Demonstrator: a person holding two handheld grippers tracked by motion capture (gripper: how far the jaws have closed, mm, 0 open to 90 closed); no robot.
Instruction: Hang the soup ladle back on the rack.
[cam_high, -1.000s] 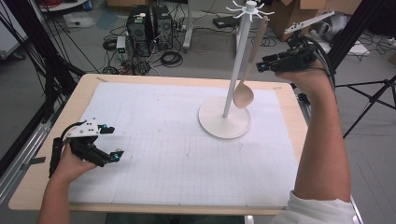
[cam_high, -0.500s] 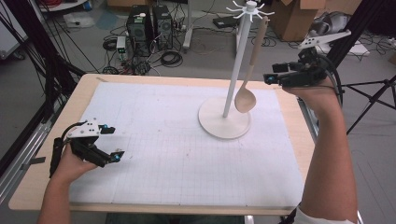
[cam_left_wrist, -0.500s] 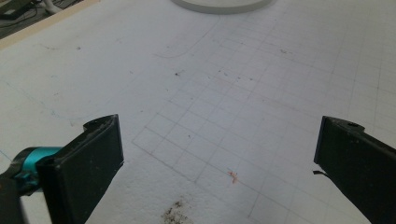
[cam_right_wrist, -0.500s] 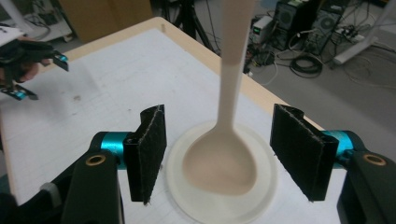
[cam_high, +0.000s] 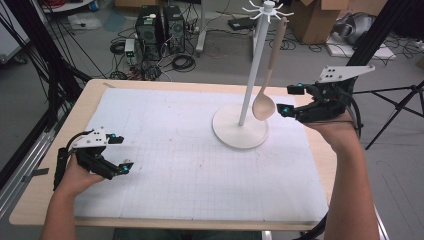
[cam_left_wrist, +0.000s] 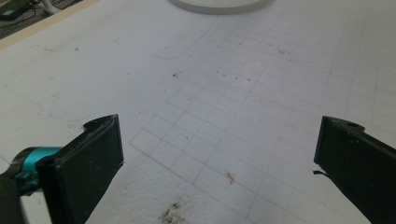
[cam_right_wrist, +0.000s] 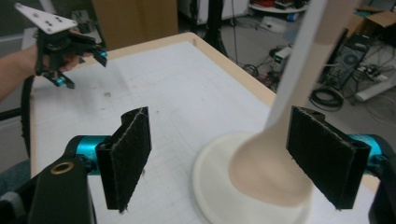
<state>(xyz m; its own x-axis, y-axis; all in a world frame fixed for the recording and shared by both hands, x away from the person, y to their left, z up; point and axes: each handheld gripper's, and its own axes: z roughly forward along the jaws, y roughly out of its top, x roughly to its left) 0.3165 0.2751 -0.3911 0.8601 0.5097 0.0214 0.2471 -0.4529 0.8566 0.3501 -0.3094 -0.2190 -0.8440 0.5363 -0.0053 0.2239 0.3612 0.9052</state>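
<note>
In the left gripper view, the round white stand base is cut off by the top edge, leaving a thin arc. In the right gripper view, the wooden spoon is blurred from closeness; its handle runs out through the top edge and its bowl hides part of the base. The white pole behind is blurred too.

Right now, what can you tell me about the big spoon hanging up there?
The spoon looks like pale beige wood or plastic, with a long thin handle and a rounded bowl. It hangs bowl-down from a hook at the top of the white stand, slightly tilted beside the pole, its bowl above the stand's round base. The right gripper, jaws open, sits just beside the bowl, not gripping it.
</note>
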